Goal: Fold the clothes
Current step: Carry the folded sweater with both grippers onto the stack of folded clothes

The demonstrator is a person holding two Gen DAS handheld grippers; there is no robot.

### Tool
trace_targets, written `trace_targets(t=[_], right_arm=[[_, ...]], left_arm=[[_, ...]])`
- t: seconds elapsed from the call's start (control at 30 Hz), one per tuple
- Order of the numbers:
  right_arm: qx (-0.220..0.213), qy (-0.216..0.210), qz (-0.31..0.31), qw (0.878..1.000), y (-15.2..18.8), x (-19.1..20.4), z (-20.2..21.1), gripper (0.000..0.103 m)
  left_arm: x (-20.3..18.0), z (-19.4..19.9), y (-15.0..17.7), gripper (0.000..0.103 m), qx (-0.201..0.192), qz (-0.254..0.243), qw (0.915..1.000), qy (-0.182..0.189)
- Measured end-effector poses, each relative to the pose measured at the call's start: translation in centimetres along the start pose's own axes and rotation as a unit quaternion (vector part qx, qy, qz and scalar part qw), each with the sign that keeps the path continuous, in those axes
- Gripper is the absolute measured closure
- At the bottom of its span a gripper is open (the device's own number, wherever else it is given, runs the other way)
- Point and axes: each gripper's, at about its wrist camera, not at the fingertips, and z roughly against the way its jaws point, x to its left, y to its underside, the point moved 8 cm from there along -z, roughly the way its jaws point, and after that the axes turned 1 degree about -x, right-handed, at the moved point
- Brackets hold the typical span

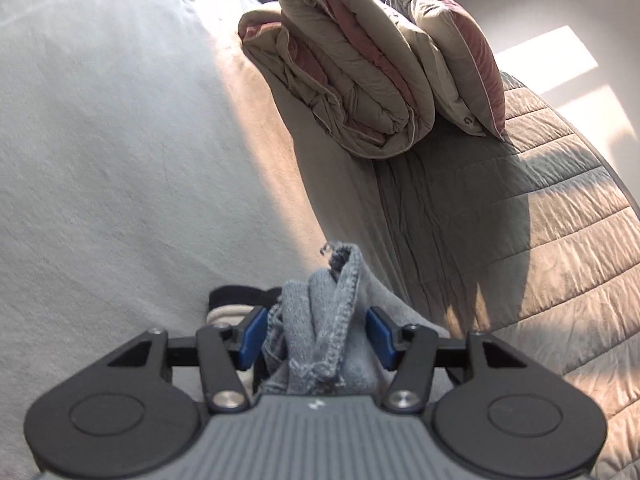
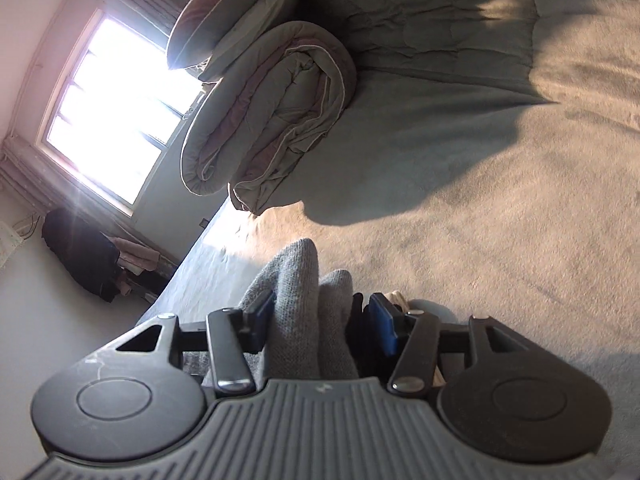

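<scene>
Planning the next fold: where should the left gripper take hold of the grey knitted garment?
On the grey knitted garment's stitched hem edge, coming from below. It stands bunched upright between the left gripper's blue fingers, a firm ridge to pinch.

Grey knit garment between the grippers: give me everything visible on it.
The grey knit garment looks like soft, coarse-knit wool with a frayed, ribbed edge poking up. It is bunched into upright folds, not flat. Folds of it stand between the blue pads of the left gripper and inside the right gripper; neither pair of pads visibly presses it. It sits low over the pale bedsheet. Its full shape is hidden.
</scene>
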Motion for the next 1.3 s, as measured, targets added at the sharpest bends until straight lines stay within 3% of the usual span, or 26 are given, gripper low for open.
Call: trace_targets(t=[0.13,0.17,0.2,0.33,0.43,0.53,0.6,0.8,0.9,0.97,1.07,1.2,1.3], right_arm=[[-0.074,0.016,0.106,0.991,-2.0,3.3,2.6,0.049],[-0.087,0.012,0.13,0.988,-2.2,4.3,2.8,0.052],[-0.094,0.009,0.154,0.984,-2.2,5.2,2.7,0.061],[-0.09,0.02,0.243,0.966,-0.4,7.4,0.6,0.078],[-0.075,0.044,0.284,0.955,1.3,6.7,-1.6,0.082],[-0.065,0.068,0.293,0.951,2.4,4.7,-2.9,0.087],[-0.057,0.084,0.299,0.949,3.2,3.3,-3.7,0.088],[-0.064,0.097,0.276,0.954,4.1,1.1,-4.3,0.092],[-0.068,0.105,0.28,0.952,4.1,1.5,-4.0,0.091],[-0.074,0.098,0.275,0.954,3.7,2.4,-3.1,0.091],[-0.087,0.078,0.252,0.961,2.7,3.7,-0.8,0.079],[-0.085,0.086,0.262,0.958,2.6,4.9,2.0,0.078],[-0.079,0.084,0.255,0.96,2.5,5.6,3.9,0.078]], left_arm=[[-1.9,3.1,-2.2,0.048,-0.095,-0.059,0.9937,-0.005],[-2.8,3.6,-2.2,0.051,-0.11,-0.078,0.9908,-0.001],[-3.6,4.0,-2.3,0.061,-0.126,-0.097,0.9873,0.004],[-6.0,2.6,-0.4,0.088,-0.125,-0.174,0.9769,0.003],[-5.7,0.3,1.0,0.09,-0.122,-0.22,0.967,-0.037],[-3.6,-1.6,1.7,0.096,-0.115,-0.216,0.9677,-0.06],[-2.9,-1.9,2.5,0.097,-0.123,-0.222,0.9655,-0.057],[-3.5,-2.5,4.2,0.097,-0.151,-0.283,0.9442,-0.072],[-3.9,-2.3,3.9,0.097,-0.147,-0.294,0.9409,-0.081],[-4.4,-1.5,3.5,0.097,-0.146,-0.296,0.9403,-0.084],[-4.9,0.6,2.7,0.089,-0.152,-0.28,0.9441,-0.086],[-5.3,3.1,2.5,0.078,-0.147,-0.277,0.9451,-0.091],[-5.2,4.8,2.9,0.068,-0.118,-0.274,0.9492,-0.1]])
